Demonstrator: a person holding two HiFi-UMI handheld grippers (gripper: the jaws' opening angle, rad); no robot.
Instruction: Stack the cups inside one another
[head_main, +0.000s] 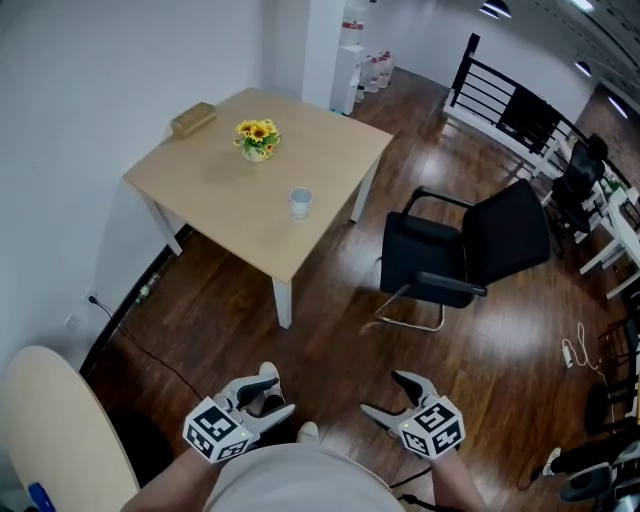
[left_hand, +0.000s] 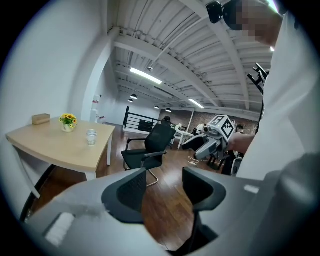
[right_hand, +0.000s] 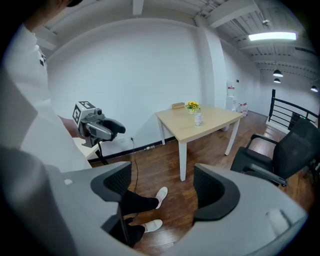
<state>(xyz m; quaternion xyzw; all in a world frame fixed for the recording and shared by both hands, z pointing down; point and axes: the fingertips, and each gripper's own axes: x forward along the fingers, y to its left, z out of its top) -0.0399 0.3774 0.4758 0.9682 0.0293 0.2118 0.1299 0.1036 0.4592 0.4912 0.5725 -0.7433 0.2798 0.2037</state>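
A clear cup stands on the light wooden table near its right edge; it looks like a stack of cups but I cannot tell how many. It also shows in the left gripper view and the right gripper view. My left gripper is held low near my body, far from the table, open and empty. My right gripper is beside it, also open with nothing between its jaws. Each gripper sees the other: the right gripper and the left gripper.
A small pot of yellow flowers and a brown box sit on the table. A black chair stands right of it on the dark wood floor. A round pale tabletop is at lower left. A black railing runs behind.
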